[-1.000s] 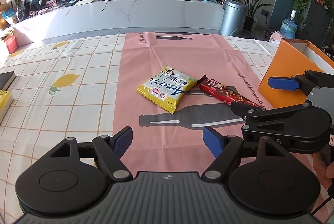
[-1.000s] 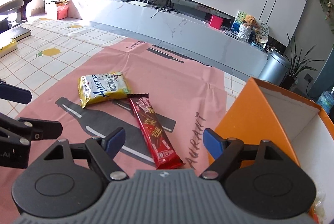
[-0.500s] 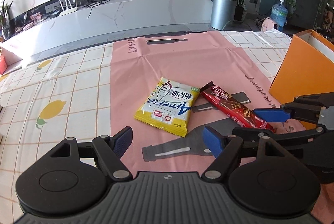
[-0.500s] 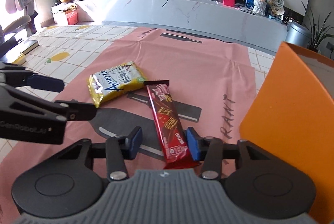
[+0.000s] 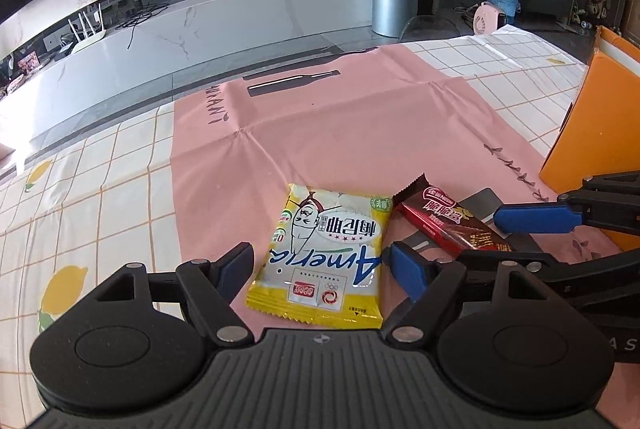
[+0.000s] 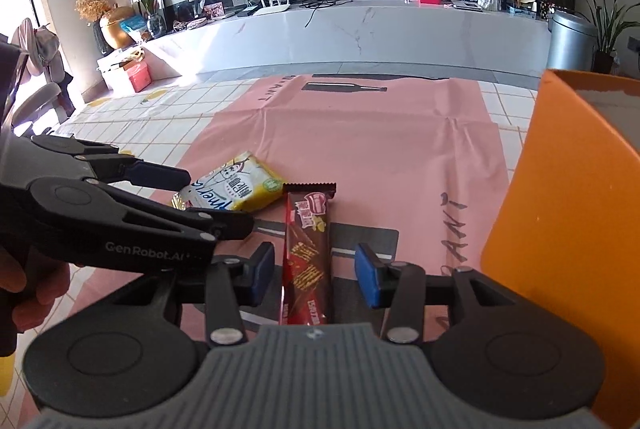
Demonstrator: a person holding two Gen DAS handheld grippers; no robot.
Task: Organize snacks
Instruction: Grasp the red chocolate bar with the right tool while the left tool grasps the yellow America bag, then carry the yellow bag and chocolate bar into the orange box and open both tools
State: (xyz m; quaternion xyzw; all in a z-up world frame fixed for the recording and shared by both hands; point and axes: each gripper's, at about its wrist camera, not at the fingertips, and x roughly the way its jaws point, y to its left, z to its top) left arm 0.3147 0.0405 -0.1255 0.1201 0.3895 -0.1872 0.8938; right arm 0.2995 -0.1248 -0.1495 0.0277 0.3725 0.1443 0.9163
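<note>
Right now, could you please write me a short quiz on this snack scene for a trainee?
1. True or false: the yellow snack packet lies inside the orange box.
2. What lies between the fingers of the right gripper? A) the yellow snack packet B) the red chocolate bar C) nothing
3. Fill in: in the right wrist view, the orange box stands at the ___ edge of the pink mat.

Key
1. False: it lies on the pink mat.
2. B: the fingers are opening, with a gap on each side of the bar.
3. Right.
</note>
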